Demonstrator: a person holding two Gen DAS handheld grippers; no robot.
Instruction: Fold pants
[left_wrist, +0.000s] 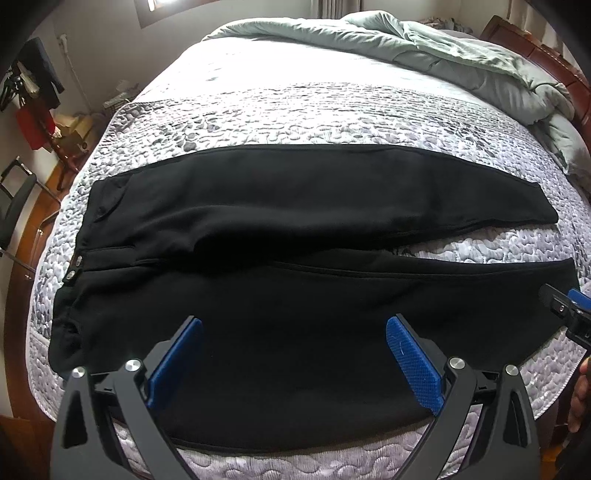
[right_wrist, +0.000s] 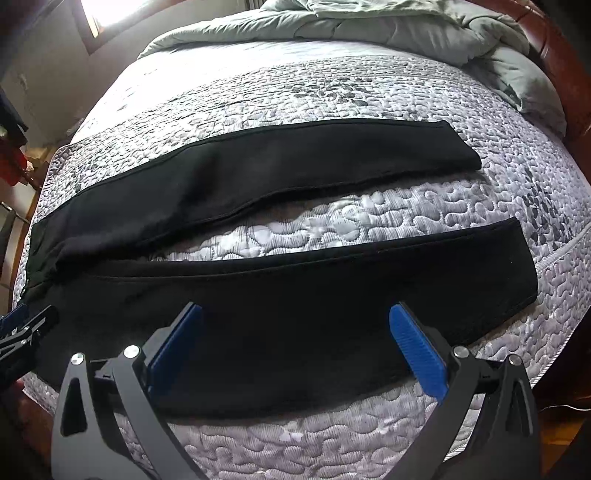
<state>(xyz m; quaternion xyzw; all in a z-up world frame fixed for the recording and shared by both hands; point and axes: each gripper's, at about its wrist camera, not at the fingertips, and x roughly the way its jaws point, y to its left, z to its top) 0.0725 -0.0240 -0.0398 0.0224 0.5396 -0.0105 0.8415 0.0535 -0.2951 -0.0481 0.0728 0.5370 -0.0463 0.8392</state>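
Observation:
Black pants (left_wrist: 280, 236) lie flat across the quilted bed, waistband with two metal snaps (left_wrist: 75, 267) at the left, both legs running right. The far leg (right_wrist: 314, 155) and near leg (right_wrist: 332, 280) are spread apart with bedspread showing between them. My left gripper (left_wrist: 293, 328) hovers open over the near thigh area, nothing between its blue pads. My right gripper (right_wrist: 295, 314) hangs open above the near leg's lower half. Each gripper's tip shows at the edge of the other's view: the right one (left_wrist: 569, 314), the left one (right_wrist: 22, 332).
The grey-white quilted bedspread (left_wrist: 295, 107) covers the bed. A rumpled pale green duvet (left_wrist: 424, 44) lies at the far right by the brown headboard (left_wrist: 535, 48). A chair (left_wrist: 14, 210) and cluttered shelves stand on the left. A person's fingers (left_wrist: 580, 391) show at the right edge.

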